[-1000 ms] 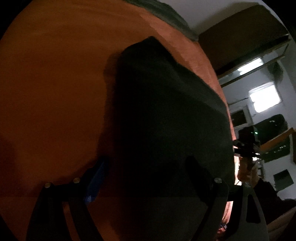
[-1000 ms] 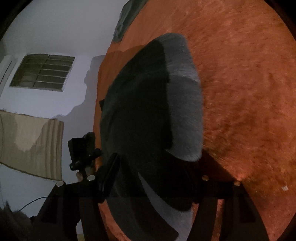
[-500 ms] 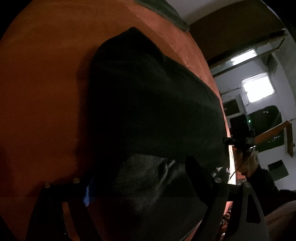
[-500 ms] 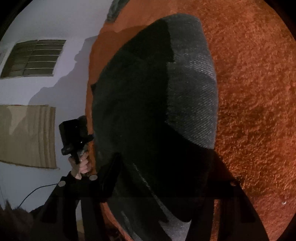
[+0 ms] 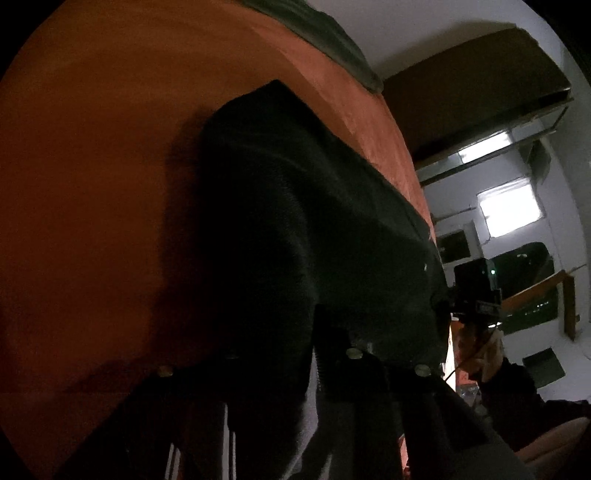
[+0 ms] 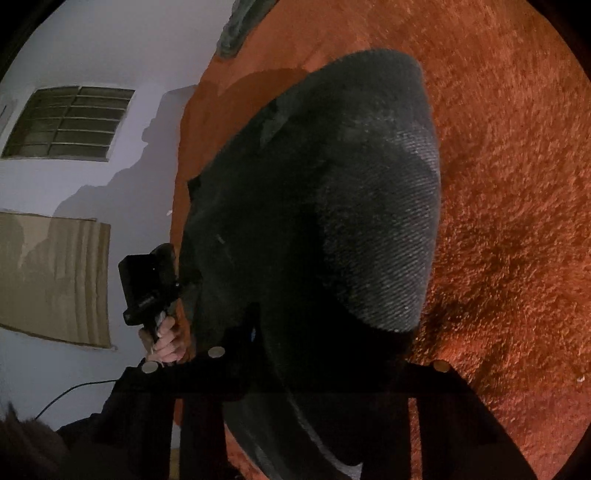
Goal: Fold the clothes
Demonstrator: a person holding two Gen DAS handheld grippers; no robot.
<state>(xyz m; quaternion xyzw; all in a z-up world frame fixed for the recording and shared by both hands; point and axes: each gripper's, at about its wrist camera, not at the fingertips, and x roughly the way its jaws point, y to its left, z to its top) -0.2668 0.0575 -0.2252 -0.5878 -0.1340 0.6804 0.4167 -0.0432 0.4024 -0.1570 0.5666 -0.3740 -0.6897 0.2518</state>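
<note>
**Grippers closing on a dark garment's near edge**

Left gripper (image 5: 314,354) has its jaws closing, with the near edge of the dark garment (image 5: 295,229) between them; the fingers are so dark that I cannot tell whether the pads press the cloth. Right gripper (image 6: 325,362) is closing too, the garment's (image 6: 332,206) near edge bunched between its fingers, and again contact is lost in shadow.

Around them, an orange blanket (image 6: 509,184) covers the surface, with a grey-green cloth (image 5: 332,33) at its far edge. Beyond the edge are a white wall (image 6: 110,44), a barred window (image 6: 70,122) and a tan hanging cloth (image 6: 51,277). Each view shows the other hand (image 6: 166,339) gripping its handle beside the garment.

The garment lies on the blanket, a thick, ribbed, dark grey piece, rounded at its far end and humped in the middle. White stripes show at its near edge, at the bottom of the left view.

Its near part is cut off by the frame and hidden behind the grippers.
</note>
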